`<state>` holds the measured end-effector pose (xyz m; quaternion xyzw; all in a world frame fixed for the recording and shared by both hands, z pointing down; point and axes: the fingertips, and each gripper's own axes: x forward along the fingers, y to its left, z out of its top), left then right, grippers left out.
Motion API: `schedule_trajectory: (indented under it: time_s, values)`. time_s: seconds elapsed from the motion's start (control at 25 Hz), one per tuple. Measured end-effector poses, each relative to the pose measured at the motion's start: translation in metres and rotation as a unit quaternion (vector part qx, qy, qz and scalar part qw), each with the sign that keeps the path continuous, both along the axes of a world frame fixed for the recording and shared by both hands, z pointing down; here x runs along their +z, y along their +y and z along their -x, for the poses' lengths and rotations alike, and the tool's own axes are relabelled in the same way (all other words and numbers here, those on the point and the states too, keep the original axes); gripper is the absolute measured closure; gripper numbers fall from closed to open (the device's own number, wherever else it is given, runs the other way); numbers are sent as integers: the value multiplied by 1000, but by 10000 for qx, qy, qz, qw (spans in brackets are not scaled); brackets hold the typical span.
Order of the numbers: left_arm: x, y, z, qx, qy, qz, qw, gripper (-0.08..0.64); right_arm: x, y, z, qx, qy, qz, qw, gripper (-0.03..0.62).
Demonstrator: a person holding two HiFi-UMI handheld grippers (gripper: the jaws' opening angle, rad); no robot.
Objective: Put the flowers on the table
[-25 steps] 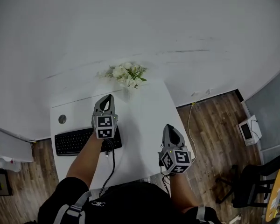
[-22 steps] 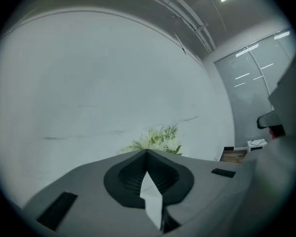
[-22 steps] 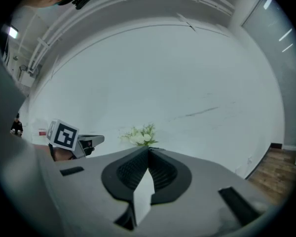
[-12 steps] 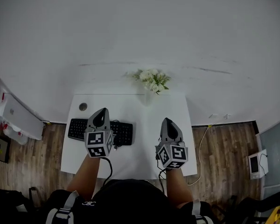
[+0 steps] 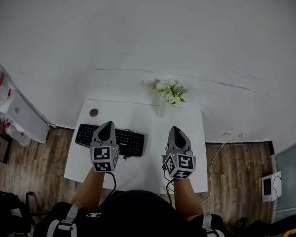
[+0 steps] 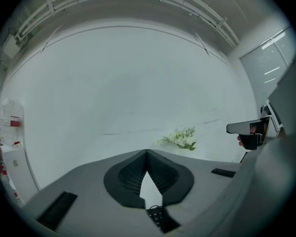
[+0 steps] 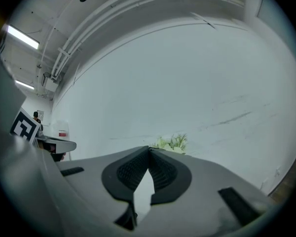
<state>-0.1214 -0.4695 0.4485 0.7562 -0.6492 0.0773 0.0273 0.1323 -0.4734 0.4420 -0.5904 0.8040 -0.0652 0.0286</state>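
White flowers (image 5: pixel 169 90) with green leaves stand in a pale vase at the back of the white table (image 5: pixel 153 120), against the wall. My left gripper (image 5: pixel 107 125) hovers over the black keyboard (image 5: pixel 123 141), shut and holding nothing. My right gripper (image 5: pixel 175 129) hangs over the table's right half, also shut and holding nothing. Both point level at the wall, well short of the flowers. In the left gripper view the flowers (image 6: pixel 180 138) show just right of the closed left gripper (image 6: pixel 147 151). In the right gripper view the flowers (image 7: pixel 170 143) sit just above the right gripper (image 7: pixel 149 147).
A round grommet (image 5: pixel 93 112) marks the table's back left corner. A white cabinet (image 5: pixel 19 117) stands at the left on the wood floor. A cable (image 5: pixel 218 144) trails down at the right, and a small white device (image 5: pixel 268 186) sits on the floor beyond it.
Both grippers have drawn back from the flowers toward the table's front edge, the left one farther. The head view has swung so the table now sits square in view.
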Motion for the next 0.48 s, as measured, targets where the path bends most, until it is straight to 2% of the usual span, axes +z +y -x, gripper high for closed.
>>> schedule_trajectory:
  time_s: [0.48]
  values:
    - [-2,2,-12,210,-54,-24,9998,558,1,7,-5,94,42,51,9999,589]
